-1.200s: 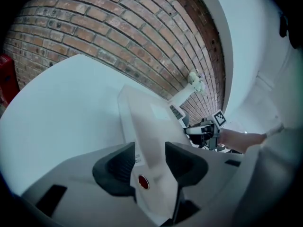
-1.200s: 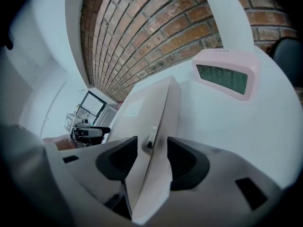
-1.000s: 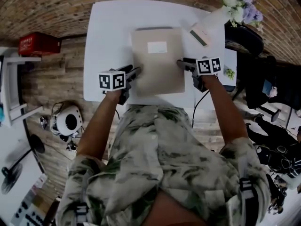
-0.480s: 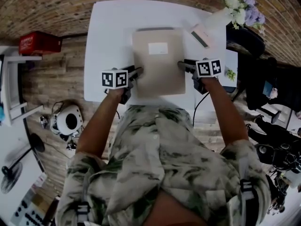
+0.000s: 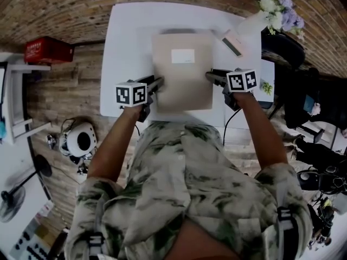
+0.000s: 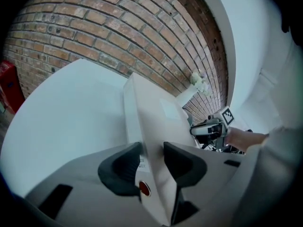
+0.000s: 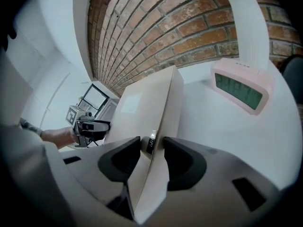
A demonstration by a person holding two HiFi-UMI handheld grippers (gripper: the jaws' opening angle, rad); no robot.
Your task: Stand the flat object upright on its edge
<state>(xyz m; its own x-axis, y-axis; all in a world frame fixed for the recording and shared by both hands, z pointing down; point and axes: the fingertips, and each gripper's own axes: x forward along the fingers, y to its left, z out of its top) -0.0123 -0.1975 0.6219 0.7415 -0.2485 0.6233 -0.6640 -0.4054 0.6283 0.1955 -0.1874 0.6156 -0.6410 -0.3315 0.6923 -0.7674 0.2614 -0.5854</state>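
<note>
A flat beige cardboard box with a white label (image 5: 181,72) lies face-up on the white counter (image 5: 127,42), its near end close to the counter's front edge. It is still flat; the lift onto its edge has not begun.

The left hand-held gripper (image 5: 157,83) comes at the box from its left side and the right hand-held gripper (image 5: 209,75) from its right side, opposite one another across the near half. Both are turned so that the jaws straddle the thickness of the box, one pad over the top face and one at the underside. Both pairs of jaws are closing, each with the box's edge between its pads. In the left gripper view the pads sit right against the box. In the right gripper view a thin dark gap shows beside one pad. I judge neither grip firm yet.

Holding both sides at matching spots probably serves to tip the wide box evenly, without twisting, and to steady it once it stands.

A pink digital clock (image 5: 232,41) lies near the box's far right corner, so the raised box needs room there.
</note>
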